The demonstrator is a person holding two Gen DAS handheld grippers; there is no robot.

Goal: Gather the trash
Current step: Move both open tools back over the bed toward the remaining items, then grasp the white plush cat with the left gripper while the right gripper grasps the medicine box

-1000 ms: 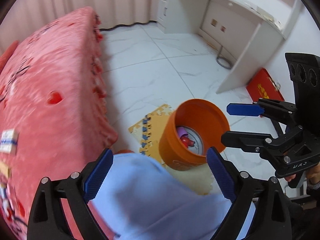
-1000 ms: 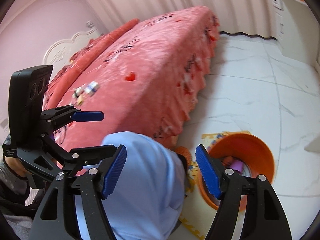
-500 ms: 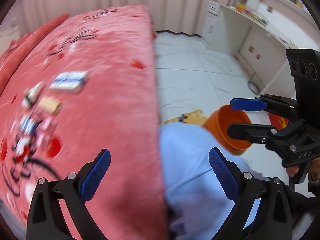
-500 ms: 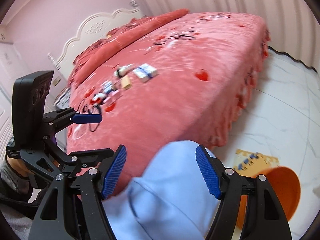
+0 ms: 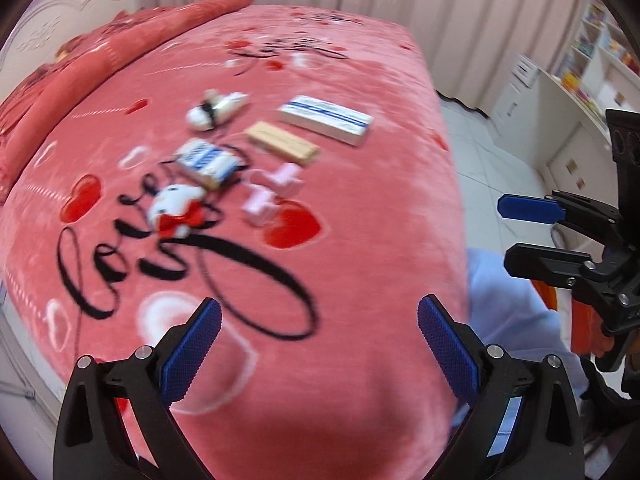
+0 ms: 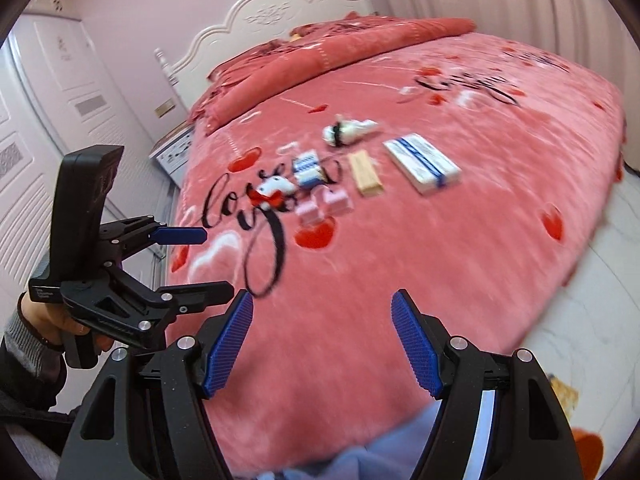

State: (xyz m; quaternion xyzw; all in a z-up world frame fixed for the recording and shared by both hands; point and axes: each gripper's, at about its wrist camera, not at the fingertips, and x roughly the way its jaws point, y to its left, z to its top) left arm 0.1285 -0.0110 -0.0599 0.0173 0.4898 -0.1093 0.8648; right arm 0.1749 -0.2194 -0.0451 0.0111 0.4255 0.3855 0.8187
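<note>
Several pieces of trash lie together on the pink bed (image 5: 360,240): a white-and-blue box (image 5: 325,119) (image 6: 422,164), a tan box (image 5: 282,143) (image 6: 365,174), a small blue-striped pack (image 5: 206,162) (image 6: 307,168), a white rolled item (image 5: 216,110) (image 6: 348,130), a white toy with a red bow (image 5: 176,208) (image 6: 274,192) and pink pieces (image 5: 272,188) (image 6: 326,204). My left gripper (image 5: 318,320) (image 6: 212,262) hangs open over the near bed edge, short of them. My right gripper (image 6: 322,312) (image 5: 516,236) is open and empty beside it.
The orange bin (image 5: 580,320) (image 6: 588,448) stands on the floor to the right, mostly hidden. A person's light-blue clothing (image 5: 508,308) (image 6: 380,452) is below the grippers. A white desk with shelves (image 5: 560,92) lines the right wall. A nightstand (image 6: 176,152) and headboard (image 6: 280,12) sit beyond the bed.
Both views have swung away from the orange bin and floor onto the bed, so the trash pile now sits ahead. Both grippers stay open and empty.
</note>
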